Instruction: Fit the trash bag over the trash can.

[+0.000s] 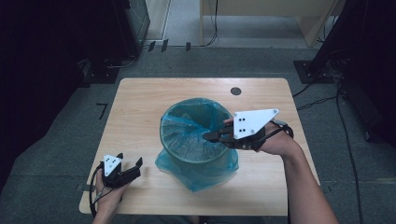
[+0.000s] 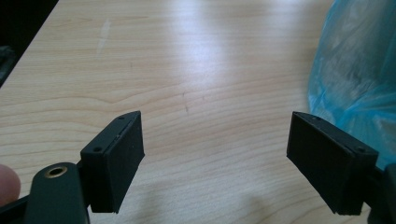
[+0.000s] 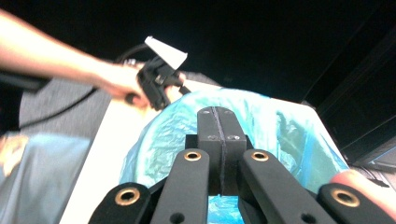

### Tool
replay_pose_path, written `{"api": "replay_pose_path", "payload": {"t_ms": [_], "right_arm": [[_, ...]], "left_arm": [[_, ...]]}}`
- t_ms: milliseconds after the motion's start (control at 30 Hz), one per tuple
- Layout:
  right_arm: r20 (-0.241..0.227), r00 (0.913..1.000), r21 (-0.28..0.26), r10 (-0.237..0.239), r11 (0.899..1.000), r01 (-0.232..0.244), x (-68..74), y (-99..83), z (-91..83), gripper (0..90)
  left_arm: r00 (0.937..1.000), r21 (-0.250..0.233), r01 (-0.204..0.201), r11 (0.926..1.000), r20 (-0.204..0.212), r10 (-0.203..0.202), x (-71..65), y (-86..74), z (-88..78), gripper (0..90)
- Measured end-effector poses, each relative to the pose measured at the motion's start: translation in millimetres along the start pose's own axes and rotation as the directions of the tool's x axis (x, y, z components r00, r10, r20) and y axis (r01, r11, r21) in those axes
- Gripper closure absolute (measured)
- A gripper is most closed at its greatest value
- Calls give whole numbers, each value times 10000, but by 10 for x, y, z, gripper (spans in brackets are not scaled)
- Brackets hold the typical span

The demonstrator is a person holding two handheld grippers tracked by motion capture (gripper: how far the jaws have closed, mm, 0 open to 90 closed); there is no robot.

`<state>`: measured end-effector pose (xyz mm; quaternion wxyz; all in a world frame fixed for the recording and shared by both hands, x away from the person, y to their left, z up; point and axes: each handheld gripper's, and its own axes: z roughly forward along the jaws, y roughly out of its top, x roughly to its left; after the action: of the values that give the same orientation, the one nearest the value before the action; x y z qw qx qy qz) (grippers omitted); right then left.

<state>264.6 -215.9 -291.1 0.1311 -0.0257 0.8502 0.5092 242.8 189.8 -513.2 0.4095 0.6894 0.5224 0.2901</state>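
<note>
The right gripper [image 1: 210, 136], fingers pressed together, is hovering over the bin [image 1: 187, 154] and its blue bag [image 1: 198, 179] at frame centre. The left gripper [image 1: 130, 164], fingers spread and holding nothing, is resting on the desk [image 1: 140, 102] at lower left.

1 bin [image 1: 196, 154], 1 blue bag [image 1: 219, 168], 1 table [image 1: 140, 102]

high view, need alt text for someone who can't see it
A bin lined with a blue plastic bag stands mid-way on a wooden table. The right gripper, jaws shut, reaches over the bin's rim. The left gripper, jaws open and empty, rests near the table's front left corner.
</note>
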Motion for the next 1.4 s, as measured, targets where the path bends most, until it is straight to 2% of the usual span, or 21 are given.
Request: {"api": "replay_pose_path", "payload": {"t_ms": [133,300,533,567,633,700,767,933,1033,1133,1300,1400], "right_arm": [[-698,9972,917,-270,9952,334,-71,103,90,900],[-1235,9919,1480,-297,9878,480,-162,215,198,900],[-1788,9800,2130,-874,9690,1253,-231,303,453,900],[-1879,9772,2176,-991,9660,1398,-239,311,490,900],[-2021,9726,2310,-1148,9595,1613,-255,326,562,900],[-2190,9672,2439,-1289,9525,1822,-270,334,639,900],[-2316,9622,2694,-1430,9410,2047,-283,335,717,900],[-2681,9479,2935,-1718,9226,2503,-298,315,909,900],[-2970,9370,3294,-1839,9013,2813,-271,268,1060,900],[-3353,9216,3769,-1957,8686,3216,-224,177,1237,900],[-4033,8985,4193,-1735,8377,3500,-162,-17,1513,900],[-4274,8910,4325,-1527,8310,3499,-160,-126,1621,900]], "left_arm": [[9999,398,-129,9991,-40,131,-8,-6,1,183],[9998,911,-70,9958,-158,85,18,-12,6,182],[9998,1838,38,9829,-187,-4,43,-12,52,132],[9999,1905,24,9817,-153,5,43,-11,60,127],[10000,2268,-42,9739,-56,56,39,-6,86,112],[9996,2330,-214,9723,-105,245,23,-5,94,99],[9995,2337,-255,9720,-105,287,14,-7,96,98],[9995,2347,-272,9717,-91,301,14,-7,96,96],[9995,2353,-278,9715,-76,305,14,-6,98,93],[9995,2353,-274,9715,-73,299,11,-4,103,90],[9995,2356,-276,9715,-77,302,9,-3,105,90],[9997,2338,-204,9721,-46,221,13,-3,101,91]]}}
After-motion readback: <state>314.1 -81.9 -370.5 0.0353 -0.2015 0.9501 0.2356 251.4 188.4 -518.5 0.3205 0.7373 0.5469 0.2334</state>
